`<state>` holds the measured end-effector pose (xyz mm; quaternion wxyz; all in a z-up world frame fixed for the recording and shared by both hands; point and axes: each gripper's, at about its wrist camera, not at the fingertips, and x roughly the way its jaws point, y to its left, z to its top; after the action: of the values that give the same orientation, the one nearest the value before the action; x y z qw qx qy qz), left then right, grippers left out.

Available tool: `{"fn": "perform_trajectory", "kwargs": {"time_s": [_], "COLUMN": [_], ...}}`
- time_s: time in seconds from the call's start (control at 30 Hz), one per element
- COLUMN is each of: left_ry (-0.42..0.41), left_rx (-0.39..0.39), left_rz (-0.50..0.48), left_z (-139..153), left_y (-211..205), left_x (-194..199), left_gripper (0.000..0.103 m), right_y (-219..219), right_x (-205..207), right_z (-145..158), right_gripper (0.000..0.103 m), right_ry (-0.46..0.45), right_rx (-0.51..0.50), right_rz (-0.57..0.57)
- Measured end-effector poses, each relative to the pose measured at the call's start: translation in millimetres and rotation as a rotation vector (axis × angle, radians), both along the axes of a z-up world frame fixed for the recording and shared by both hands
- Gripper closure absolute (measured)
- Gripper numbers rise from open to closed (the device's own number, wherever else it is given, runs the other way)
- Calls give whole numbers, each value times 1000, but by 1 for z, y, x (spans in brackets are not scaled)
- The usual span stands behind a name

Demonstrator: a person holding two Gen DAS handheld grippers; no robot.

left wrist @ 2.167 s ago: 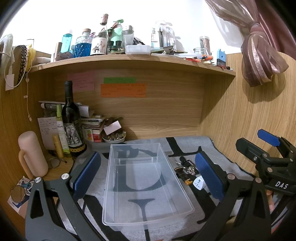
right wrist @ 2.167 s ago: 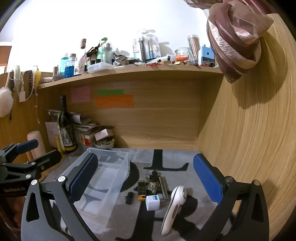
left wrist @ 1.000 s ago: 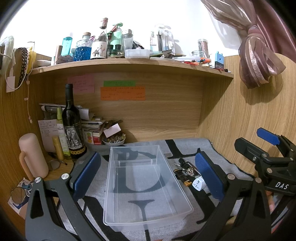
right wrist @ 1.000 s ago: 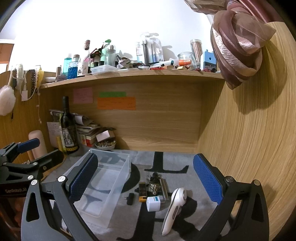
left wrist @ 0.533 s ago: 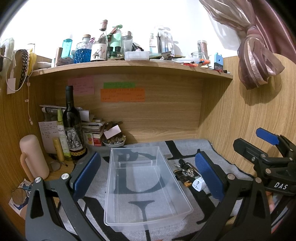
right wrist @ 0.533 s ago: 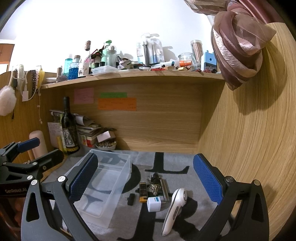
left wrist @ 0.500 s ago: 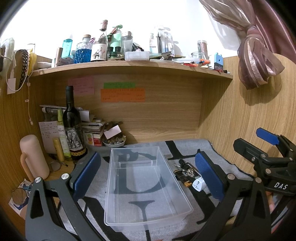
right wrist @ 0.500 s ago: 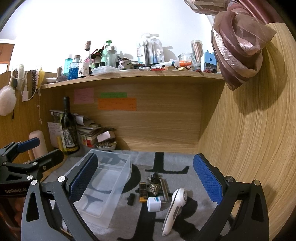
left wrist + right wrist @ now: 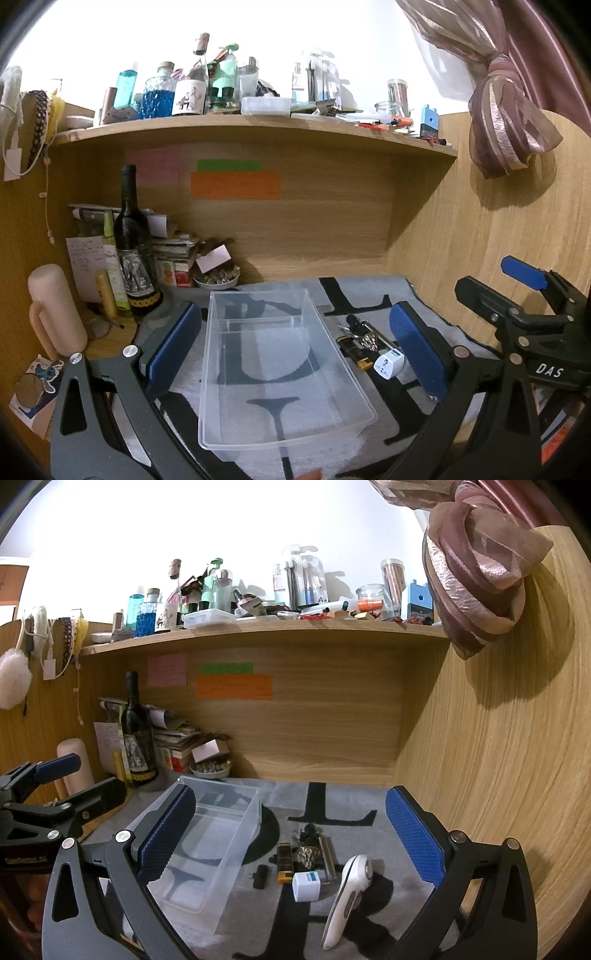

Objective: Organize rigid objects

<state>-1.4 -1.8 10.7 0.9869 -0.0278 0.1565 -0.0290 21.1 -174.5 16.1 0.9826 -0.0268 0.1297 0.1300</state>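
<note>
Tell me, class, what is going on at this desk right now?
A person holds a two-finger tool in each hand over a grey mat. The left tool is open around an empty clear plastic bin. The right tool is open above a small pile beside the bin: a white adapter, a white handheld device and a lighter. Nothing is gripped or in the bin yet.

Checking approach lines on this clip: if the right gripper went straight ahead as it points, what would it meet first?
Probably the cluster of small items on the grey mat, near the white cube adapter; depth is unclear. The right gripper is open.
</note>
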Motion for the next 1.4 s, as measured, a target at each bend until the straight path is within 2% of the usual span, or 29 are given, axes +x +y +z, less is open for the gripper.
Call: {"fn": "perform_trajectory", "kwargs": {"time_s": [0.03, 0.1, 0.13, 0.23, 0.43, 0.53, 0.63, 0.8, 1.0, 1.13, 1.2, 1.4], "left_ry": [7, 29, 48, 105, 244, 336, 399, 469, 551, 592, 590, 587], "left_rx": [-3, -8, -8, -26, -13, -37, -44, -43, -70, -111, -93, -75], "left_rz": [1, 4, 7, 20, 75, 80, 79, 53, 19, -21, -24, -22], "left_z": [-1, -4, -6, -14, -36, -52, -65, -80, -97, -104, -103, -104], "left_y": [2, 8, 10, 25, 54, 72, 83, 88, 94, 95, 91, 89], "left_x": [2, 6, 9, 20, 48, 67, 80, 96, 113, 118, 117, 118], "left_gripper": [1, 11, 21, 25, 40, 50, 56, 64, 83, 90, 92, 92], "right_y": [0, -2, -4, -11, -26, -32, -37, -45, -52, -59, -60, -60], "right_x": [1, 6, 9, 18, 41, 53, 65, 83, 98, 105, 108, 124], "right_z": [-1, -3, -4, -7, -18, -25, -34, -52, -85, -106, -114, -135], "right_gripper": [0, 0, 0, 0, 1, 6, 17, 24, 36, 43, 46, 46], "right_ry": [2, 12, 18, 44, 115, 157, 206, 305, 424, 515, 554, 648], "right_rx": [-2, -2, 1, 13, 1, -11, -18, -25, -56, -43, -37, -3], "right_rz": [-4, -13, -19, -33, -72, -91, -102, -139, -181, -190, -189, -163]}}
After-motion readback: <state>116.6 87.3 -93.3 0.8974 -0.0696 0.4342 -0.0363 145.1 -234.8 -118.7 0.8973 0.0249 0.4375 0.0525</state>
